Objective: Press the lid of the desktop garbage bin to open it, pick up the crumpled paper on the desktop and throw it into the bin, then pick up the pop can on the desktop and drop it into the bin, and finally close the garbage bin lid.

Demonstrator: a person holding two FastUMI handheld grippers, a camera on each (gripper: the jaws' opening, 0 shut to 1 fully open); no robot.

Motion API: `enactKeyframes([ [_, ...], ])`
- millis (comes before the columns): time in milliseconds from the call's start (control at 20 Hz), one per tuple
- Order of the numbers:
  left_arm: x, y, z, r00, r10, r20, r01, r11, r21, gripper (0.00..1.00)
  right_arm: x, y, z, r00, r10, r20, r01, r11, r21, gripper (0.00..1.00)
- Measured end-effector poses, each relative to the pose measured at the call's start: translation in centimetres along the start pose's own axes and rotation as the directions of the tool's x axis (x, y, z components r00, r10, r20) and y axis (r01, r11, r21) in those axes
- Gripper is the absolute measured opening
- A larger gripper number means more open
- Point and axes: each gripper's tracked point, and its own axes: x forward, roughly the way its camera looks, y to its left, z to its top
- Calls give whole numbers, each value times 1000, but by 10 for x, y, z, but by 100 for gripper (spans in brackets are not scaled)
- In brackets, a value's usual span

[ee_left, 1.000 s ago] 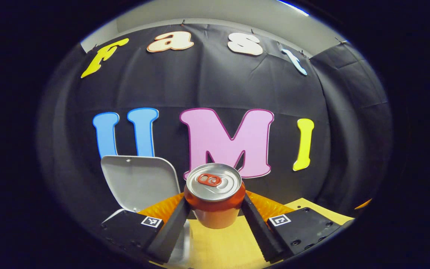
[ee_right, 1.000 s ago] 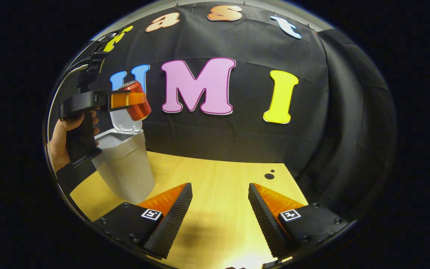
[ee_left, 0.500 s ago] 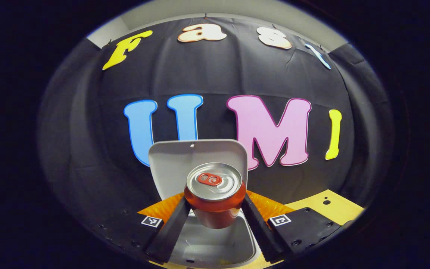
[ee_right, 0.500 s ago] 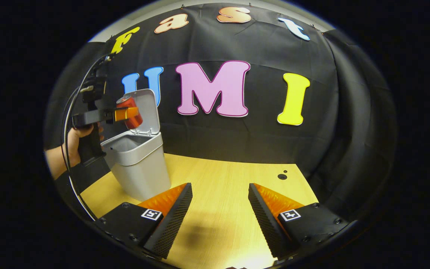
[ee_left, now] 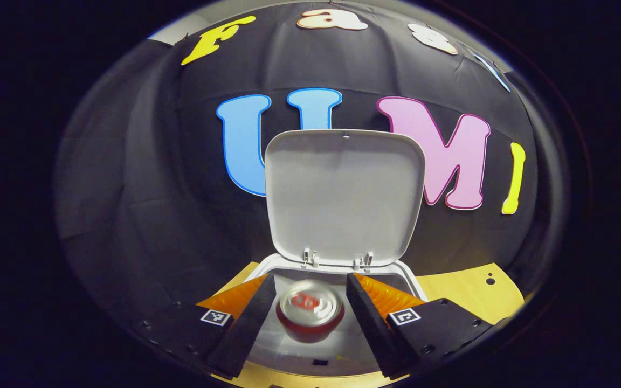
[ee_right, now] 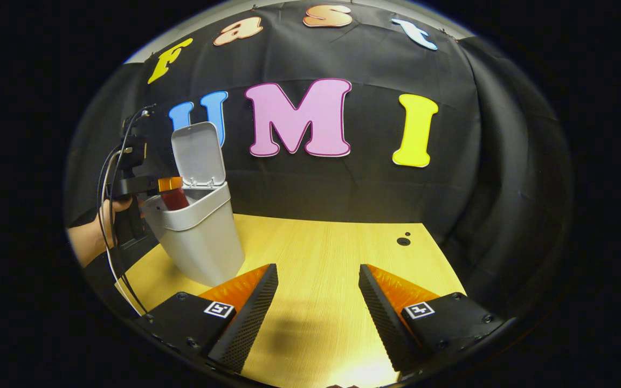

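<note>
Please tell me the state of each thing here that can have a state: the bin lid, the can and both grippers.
Bin lid: open, standing upright.
Pop can: blurred, below the bin's rim, between the fingers, apparently released.
Left hand-held gripper: open, over the bin.
Right hand-held gripper: open, empty, above the table.

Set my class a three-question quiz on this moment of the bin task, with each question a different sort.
1. True or false: the bin's lid stands open.
2. Multiple choice: the pop can is A) standing on the table, B) just below the left tool's parted fingers, at the mouth of the bin, C) clamped in the other tool.
3. Fill in: the right tool holds ____.
Key: 1 true; 2 B; 3 nothing.
</note>
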Motion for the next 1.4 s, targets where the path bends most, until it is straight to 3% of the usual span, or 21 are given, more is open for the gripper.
enactKeyframes([
  [150,-5,-1,17,999,0,37,-1,1000,31,95,-2,2,-3,1000,4,-7,-4,1000,-8,98],
  [300,-17,1,62,990,29,141,-32,999,17,95,-4,5,6,1000,12,17,-12,1000,-11,98],
  [500,-35,4,150,941,28,336,-39,999,24,94,-3,6,47,995,45,94,-43,999,-21,98],
  [600,-35,-8,180,926,-16,377,8,1000,22,94,0,8,73,988,73,135,-72,997,-17,98],
  [750,-27,-18,204,914,-48,402,53,999,-1,94,-3,9,109,974,130,185,-126,991,-35,98],
  [900,-10,-25,216,910,-69,409,50,997,55,94,-4,7,132,961,180,211,-170,983,-65,98],
  [1050,12,-31,215,919,-104,380,103,994,21,93,-7,7,143,953,202,226,-194,979,-58,98],
  [1150,28,-22,217,923,-82,376,87,996,3,93,-9,5,148,951,192,241,-177,981,-82,98],
  [1300,49,-20,210,937,-100,335,97,995,28,93,-5,9,140,955,195,224,-165,976,-144,98],
  [1400,59,-20,199,953,-117,280,105,993,57,93,0,15,130,958,207,197,-186,975,-119,98],
])
